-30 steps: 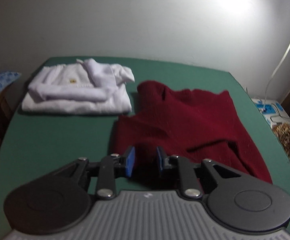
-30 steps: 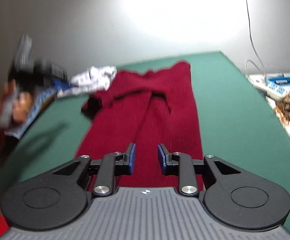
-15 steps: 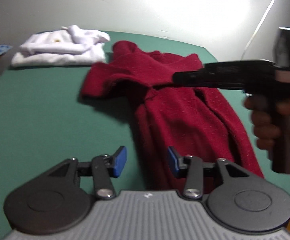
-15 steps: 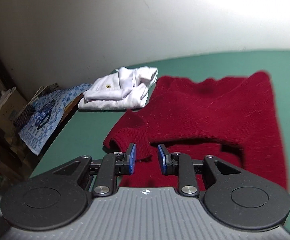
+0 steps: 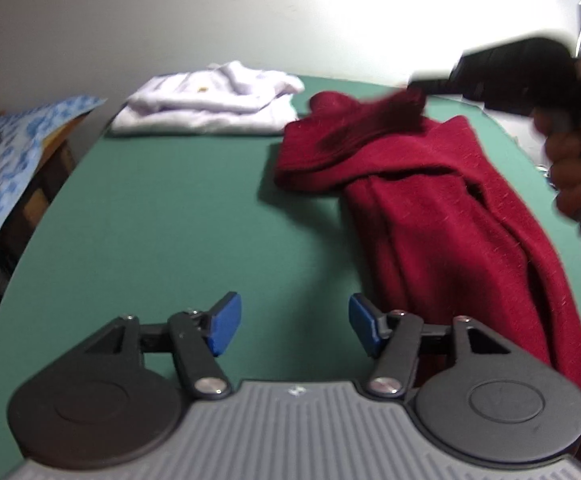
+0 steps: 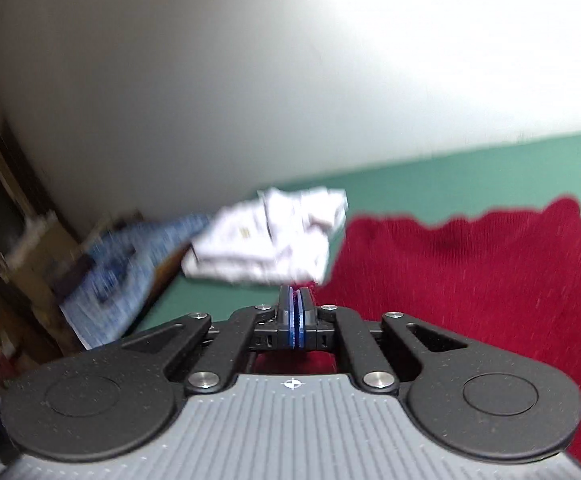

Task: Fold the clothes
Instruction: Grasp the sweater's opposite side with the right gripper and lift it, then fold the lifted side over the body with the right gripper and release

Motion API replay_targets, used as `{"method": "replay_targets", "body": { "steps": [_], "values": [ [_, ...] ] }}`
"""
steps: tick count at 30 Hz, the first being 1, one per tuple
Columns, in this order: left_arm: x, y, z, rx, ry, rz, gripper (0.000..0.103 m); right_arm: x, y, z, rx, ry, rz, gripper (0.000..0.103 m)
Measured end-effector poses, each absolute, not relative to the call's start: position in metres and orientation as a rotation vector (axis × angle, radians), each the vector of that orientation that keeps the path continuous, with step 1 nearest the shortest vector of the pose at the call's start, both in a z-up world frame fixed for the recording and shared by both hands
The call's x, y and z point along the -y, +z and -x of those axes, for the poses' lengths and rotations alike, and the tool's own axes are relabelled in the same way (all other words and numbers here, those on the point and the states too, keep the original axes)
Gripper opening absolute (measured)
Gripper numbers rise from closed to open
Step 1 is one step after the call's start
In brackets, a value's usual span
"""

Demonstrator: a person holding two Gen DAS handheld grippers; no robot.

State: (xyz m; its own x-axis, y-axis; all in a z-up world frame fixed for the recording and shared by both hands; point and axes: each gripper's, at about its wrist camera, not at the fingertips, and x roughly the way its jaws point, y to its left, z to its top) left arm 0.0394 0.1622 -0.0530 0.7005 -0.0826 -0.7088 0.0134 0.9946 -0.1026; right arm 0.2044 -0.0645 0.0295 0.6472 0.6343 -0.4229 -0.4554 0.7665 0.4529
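Through the left wrist camera, the left gripper (image 5: 294,328) hovers low over the green table (image 5: 162,216) with its blue pads spread wide and nothing between them. The red sweater (image 5: 442,216) lies to its right, already gathered into a long narrow strip that runs from near this gripper toward the far edge. At the far end a sleeve or corner is lifted clear of the table, and the right gripper (image 5: 422,86), blurred and held in a hand (image 5: 574,168), appears to have it by the tip. A white garment (image 5: 210,108) sits folded at the far left of the table, just beside the sweater's raised end. A blue patterned cloth (image 5: 6,160) hangs off to the left.

Through the right wrist camera, the right gripper (image 6: 294,308) has its pads pressed together; red knit shows just past the tips and below them, so it most likely pinches a thin edge of the sweater (image 6: 470,280), though the tips hide the contact. The body of the sweater spreads to the right, the white garment (image 6: 266,236) behind, both smeared by motion.

The step looks like carrying the raised part over onto the sweater's body. To do it well, the right grip should stay firm on the thin edge, the fabric should travel low and be laid flat in line with the strip, and the empty left gripper could pin the near end so the knit does not drag across the table.
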Motion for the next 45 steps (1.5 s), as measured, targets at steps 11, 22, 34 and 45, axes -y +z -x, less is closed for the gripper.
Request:
{"method": "replay_targets", "body": {
  "steps": [11, 22, 34, 45],
  "values": [
    [-0.067, -0.034, -0.141, -0.675, -0.411, 0.11, 0.055, 0.146, 0.117, -0.13, -0.326, 0.583, -0.521, 0.002],
    [-0.052, -0.044, -0.176, -0.625, -0.499, 0.014, 0.082, 0.226, 0.139, 0.017, -0.085, 0.4, -0.612, 0.002],
    [-0.066, -0.058, -0.17, -0.674, -0.514, -0.074, 0.083, 0.181, 0.037, 0.091, -0.429, 0.263, -0.665, 0.002],
    [-0.081, -0.065, -0.138, -0.722, -0.47, -0.109, 0.088, 0.171, 0.01, 0.09, -0.543, 0.217, -0.509, 0.002]
  ]
}}
